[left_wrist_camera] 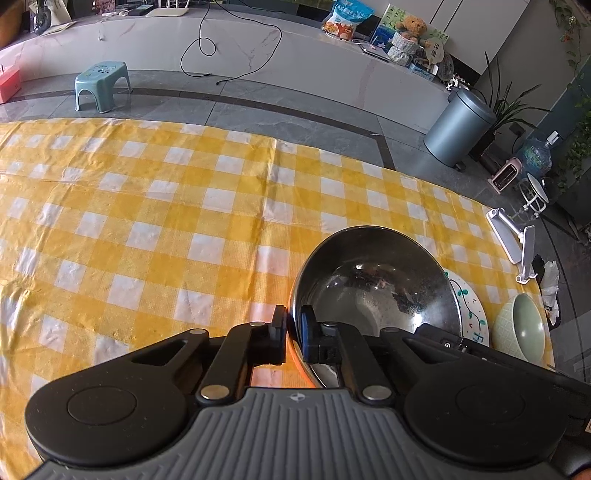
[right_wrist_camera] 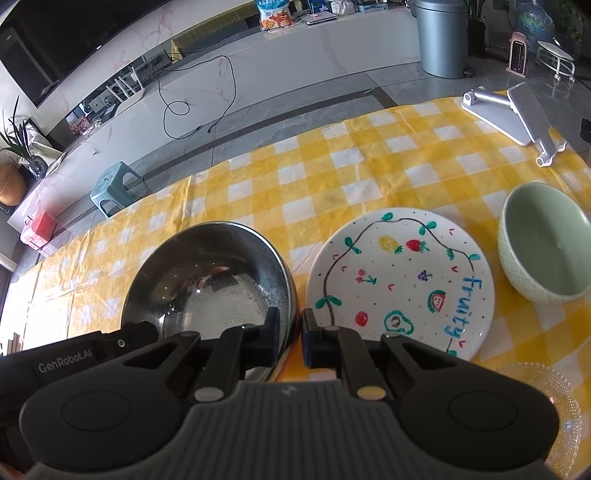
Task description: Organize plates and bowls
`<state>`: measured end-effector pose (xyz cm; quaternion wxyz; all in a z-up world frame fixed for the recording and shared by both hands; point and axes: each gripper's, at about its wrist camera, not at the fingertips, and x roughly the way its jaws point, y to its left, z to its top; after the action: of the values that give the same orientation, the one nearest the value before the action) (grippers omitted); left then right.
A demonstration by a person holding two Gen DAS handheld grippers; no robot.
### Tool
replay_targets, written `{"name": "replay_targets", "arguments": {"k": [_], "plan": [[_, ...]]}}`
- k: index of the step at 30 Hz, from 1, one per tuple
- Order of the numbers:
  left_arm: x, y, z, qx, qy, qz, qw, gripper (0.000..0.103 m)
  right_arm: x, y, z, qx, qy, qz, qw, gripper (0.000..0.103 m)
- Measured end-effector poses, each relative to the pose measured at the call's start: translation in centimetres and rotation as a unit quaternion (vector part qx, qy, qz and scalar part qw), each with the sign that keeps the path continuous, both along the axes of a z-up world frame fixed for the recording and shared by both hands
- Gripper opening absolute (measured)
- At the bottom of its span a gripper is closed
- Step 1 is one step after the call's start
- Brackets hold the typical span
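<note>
The word "Fruity" is being shown in blue handwriting on the white plate (right_wrist_camera: 400, 280), running along its right rim. "GenRobot.AI" is being displayed in pale print on the black body of the left gripper (right_wrist_camera: 66, 365). Lettering on the distant bag (right_wrist_camera: 275, 13) is not being resolved.

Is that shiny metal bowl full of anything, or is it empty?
Empty. The metal bowl shows only its bare, reflective inside in both views, with nothing lying in it. It sits upright on the checked tablecloth.
</note>
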<state>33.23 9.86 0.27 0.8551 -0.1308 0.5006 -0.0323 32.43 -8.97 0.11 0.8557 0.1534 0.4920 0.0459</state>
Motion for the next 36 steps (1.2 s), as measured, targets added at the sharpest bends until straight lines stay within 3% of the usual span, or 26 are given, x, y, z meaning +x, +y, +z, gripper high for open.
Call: {"name": "replay_targets", "arguments": {"k": [11,17,26,36], "plan": [[-7.0,0.8,5.9,0.015,0.024,-0.012,0.9995,0.008,-7.1,0.6,5.7,0.001,0.008,0.049,0.999,0.009],[-11.9,1.5,7.5,0.028,0.044,-0.024,0.9984,0.01,-11.2,1.2,7.3,0.005,0.04,0.084,0.996,0.008],[-18.4,3.0,6.8,0.027,0.09,-0.035,0.9949,0.011,-16.9,3.3,7.4,-0.016,0.065,0.15,0.986,0.008],[-20.2,4.4,4.8,0.007,0.112,-0.028,0.9933,0.011,-18.3,4.6,5.5,-0.032,0.097,0.169,0.98,0.007]]}}
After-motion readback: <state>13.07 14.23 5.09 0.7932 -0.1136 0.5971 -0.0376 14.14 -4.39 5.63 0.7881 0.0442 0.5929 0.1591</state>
